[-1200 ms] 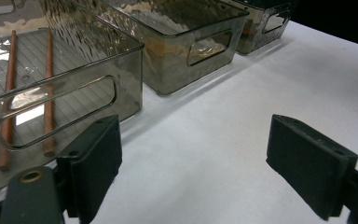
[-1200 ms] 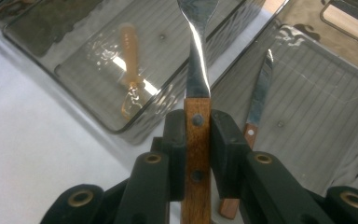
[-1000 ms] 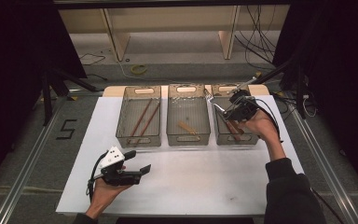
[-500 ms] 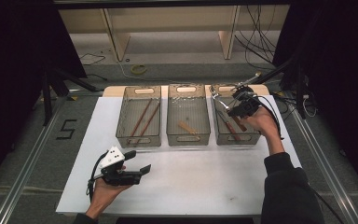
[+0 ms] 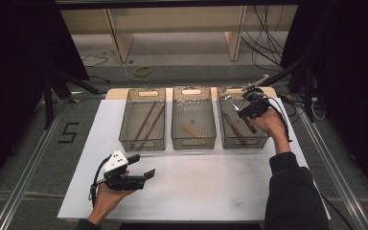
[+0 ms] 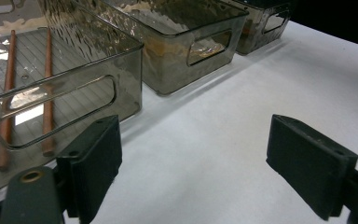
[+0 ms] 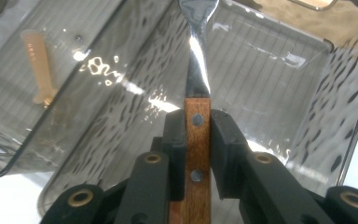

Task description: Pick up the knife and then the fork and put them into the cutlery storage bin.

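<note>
My right gripper hovers over the right clear bin, shut on the wooden handle of a metal utensil whose metal end points toward the bin's far left corner. In the right gripper view the jaws clamp the riveted handle, and the utensil's shiny neck runs up over the bin's ribbed floor. Another wooden-handled utensil lies inside that bin. My left gripper rests open over the white table near its front left, nothing between its fingers.
Three smoky clear bins stand in a row at the table's far side. The left bin holds two brown chopsticks. The middle bin holds a pale wooden piece. Cables lie on the floor beyond.
My right hand has carried the utensil farther back and right over the right bin, and slightly lower. The left gripper has stayed put.
</note>
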Demonstrator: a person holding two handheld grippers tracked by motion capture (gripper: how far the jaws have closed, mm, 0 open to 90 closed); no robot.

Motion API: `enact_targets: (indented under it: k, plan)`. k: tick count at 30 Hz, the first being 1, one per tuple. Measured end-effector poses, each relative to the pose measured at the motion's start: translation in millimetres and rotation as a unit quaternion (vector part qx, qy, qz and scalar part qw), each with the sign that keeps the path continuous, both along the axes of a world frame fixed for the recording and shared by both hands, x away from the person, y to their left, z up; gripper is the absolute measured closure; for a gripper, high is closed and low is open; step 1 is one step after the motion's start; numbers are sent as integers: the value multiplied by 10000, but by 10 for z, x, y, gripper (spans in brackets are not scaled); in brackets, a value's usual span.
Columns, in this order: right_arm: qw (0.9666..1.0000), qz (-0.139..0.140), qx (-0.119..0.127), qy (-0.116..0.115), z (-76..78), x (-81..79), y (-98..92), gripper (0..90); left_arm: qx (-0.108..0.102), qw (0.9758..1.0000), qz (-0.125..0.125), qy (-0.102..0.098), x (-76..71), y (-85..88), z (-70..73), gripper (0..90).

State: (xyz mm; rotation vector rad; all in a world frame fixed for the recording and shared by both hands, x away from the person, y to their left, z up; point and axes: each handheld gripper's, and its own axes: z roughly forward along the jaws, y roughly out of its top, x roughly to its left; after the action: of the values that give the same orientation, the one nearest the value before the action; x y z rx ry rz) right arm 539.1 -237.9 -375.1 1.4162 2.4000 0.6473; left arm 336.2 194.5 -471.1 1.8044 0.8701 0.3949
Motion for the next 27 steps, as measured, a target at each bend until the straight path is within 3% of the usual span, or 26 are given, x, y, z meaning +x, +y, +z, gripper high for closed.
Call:
enact_targets:
  k: [27]
  plan:
    - [9994,-239,-117,236,-191,92,-7,777,-3,10000,3,-6,0,5,2,173]
